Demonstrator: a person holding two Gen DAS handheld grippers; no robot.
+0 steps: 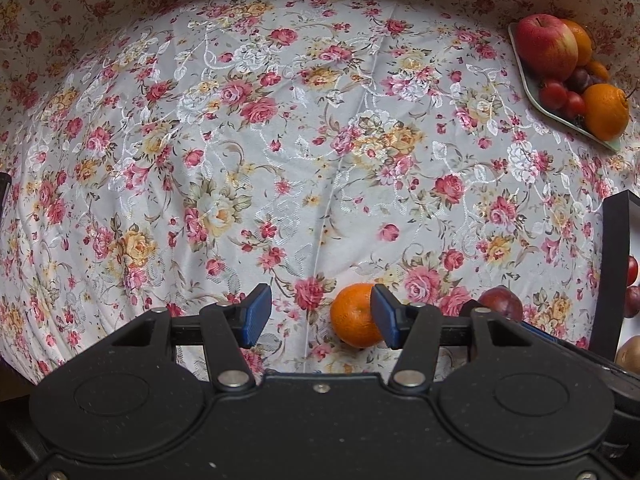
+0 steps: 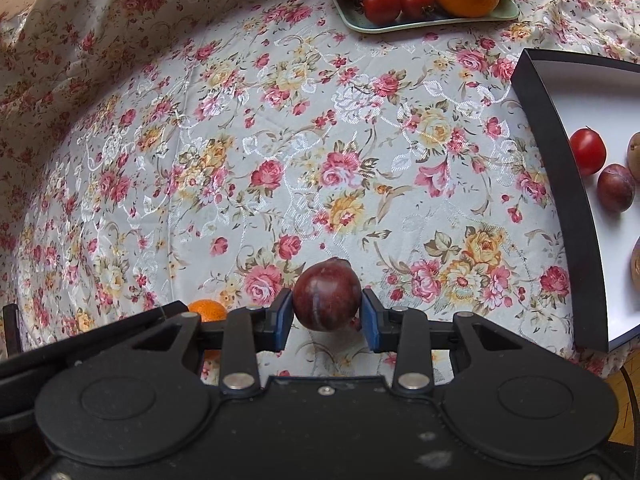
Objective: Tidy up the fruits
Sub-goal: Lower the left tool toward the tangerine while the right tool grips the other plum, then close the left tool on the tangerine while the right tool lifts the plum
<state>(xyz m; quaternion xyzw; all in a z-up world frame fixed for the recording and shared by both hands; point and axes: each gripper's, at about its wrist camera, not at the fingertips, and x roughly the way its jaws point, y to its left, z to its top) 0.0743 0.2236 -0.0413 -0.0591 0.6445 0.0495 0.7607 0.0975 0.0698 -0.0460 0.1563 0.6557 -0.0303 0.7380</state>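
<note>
A dark red plum (image 2: 326, 300) sits between the blue pads of my right gripper (image 2: 326, 320), which is shut on it just above the flowered cloth. My left gripper (image 1: 320, 316) points straight down and stands open over a small tangerine (image 1: 354, 316) lying on the cloth. The tangerine rests against the right pad, and the left pad is well clear of it. The same tangerine (image 2: 206, 310) peeks out behind the right gripper's left finger. In the left wrist view the plum (image 1: 500, 302) shows just right of the tangerine.
A pale green tray (image 2: 400, 26) at the back holds an apple (image 1: 546, 46), oranges and cherry tomatoes. A black box (image 2: 560, 184) with a white floor on the right holds a tomato (image 2: 587, 151), a plum (image 2: 616, 193) and brown fruit. Flowered cloth covers the table.
</note>
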